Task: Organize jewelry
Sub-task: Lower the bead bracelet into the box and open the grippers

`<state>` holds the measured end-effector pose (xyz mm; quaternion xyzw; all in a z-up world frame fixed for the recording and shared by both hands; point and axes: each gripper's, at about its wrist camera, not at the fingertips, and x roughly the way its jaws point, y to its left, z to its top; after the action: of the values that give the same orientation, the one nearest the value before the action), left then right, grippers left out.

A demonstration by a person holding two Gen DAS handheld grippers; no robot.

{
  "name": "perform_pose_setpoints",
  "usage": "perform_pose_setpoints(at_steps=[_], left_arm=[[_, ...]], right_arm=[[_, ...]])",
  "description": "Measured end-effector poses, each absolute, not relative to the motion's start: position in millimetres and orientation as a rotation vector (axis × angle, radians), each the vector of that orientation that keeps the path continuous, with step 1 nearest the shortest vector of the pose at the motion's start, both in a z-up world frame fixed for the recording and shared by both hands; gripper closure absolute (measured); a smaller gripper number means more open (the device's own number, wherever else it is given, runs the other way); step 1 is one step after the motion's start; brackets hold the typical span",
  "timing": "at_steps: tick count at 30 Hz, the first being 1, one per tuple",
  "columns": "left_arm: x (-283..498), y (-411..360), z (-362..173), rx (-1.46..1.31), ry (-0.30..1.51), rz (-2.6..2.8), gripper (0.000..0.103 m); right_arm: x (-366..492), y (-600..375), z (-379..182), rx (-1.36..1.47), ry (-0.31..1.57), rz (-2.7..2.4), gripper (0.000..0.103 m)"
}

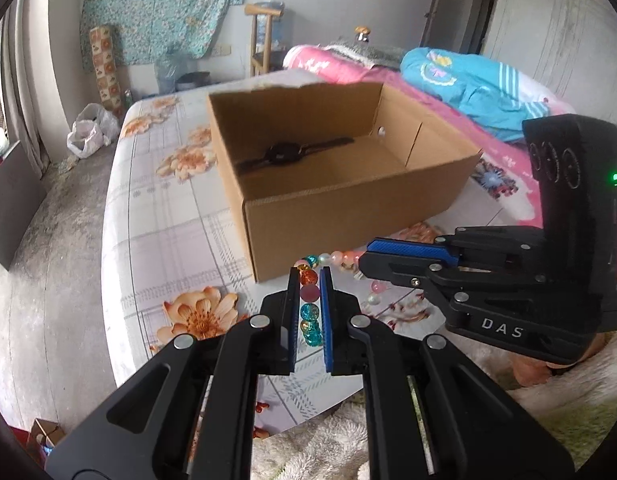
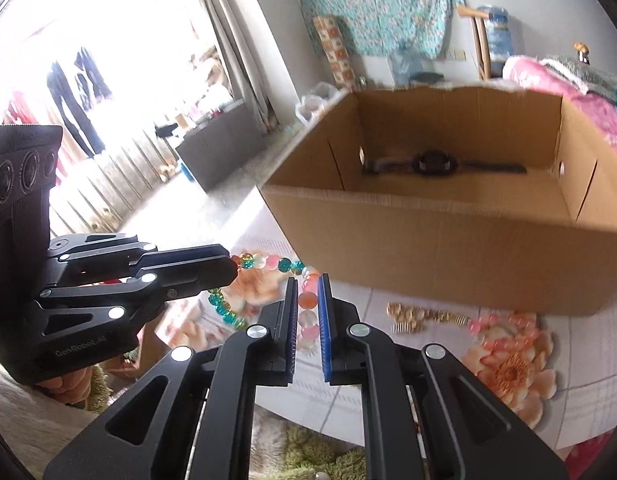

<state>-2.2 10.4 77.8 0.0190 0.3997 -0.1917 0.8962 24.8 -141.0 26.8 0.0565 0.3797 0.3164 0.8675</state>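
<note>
A string of coloured glass beads hangs between my two grippers, just above the floral bedsheet. My left gripper is shut on one stretch of the bead string, with orange, pink and teal beads between its blue pads. My right gripper is shut on another stretch of the bead string, pinching orange and pale beads. Each gripper shows in the other's view: the right gripper from the right, the left gripper from the left. Just behind the beads stands an open cardboard box with a black wristwatch on its floor.
A gold chain and a pink bead bracelet lie on the sheet in front of the cardboard box. Pink bedding and a blue garment lie behind the box. The bed edge drops to a grey floor on the left.
</note>
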Motion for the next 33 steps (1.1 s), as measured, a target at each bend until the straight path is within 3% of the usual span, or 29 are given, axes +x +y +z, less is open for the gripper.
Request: perform_pose_setpoints(at_steps=[6,11,19,24,30,33], left_arm=[[6.6,-7.1,147.5,0.11,0.639,-0.474,0.094],[46.4,-21.9,170.6,0.128,0.574,-0.501,0.094],[144.8,-31.7,124.4,0.06,0.8,-0.489,0.094],[161.3,-23.1,81.3,0.07,0.915,-0.452,0.094],[168.2,-20.6,56.4,0.125,0.982,-0.424,0.093],[172.2,-17.2,54.0,0.138,0.975,-0.395,0.087]], right_arm=[[38.6,-167.6,84.1,0.158,0.664,0.694,0.093],[89.7,-177.2,116.4,0.175,0.648,0.679,0.093],[193.5,-160.9,66.8,0.215,0.969,0.704,0.093],[224.9,-141.2,22.6,0.173,1.189,0.693,0.093],[247.1,-122.0,1.5,0.095,1.298,0.656,0.092],[254.1,-124.5,0.2,0.12,1.292,0.635,0.091]])
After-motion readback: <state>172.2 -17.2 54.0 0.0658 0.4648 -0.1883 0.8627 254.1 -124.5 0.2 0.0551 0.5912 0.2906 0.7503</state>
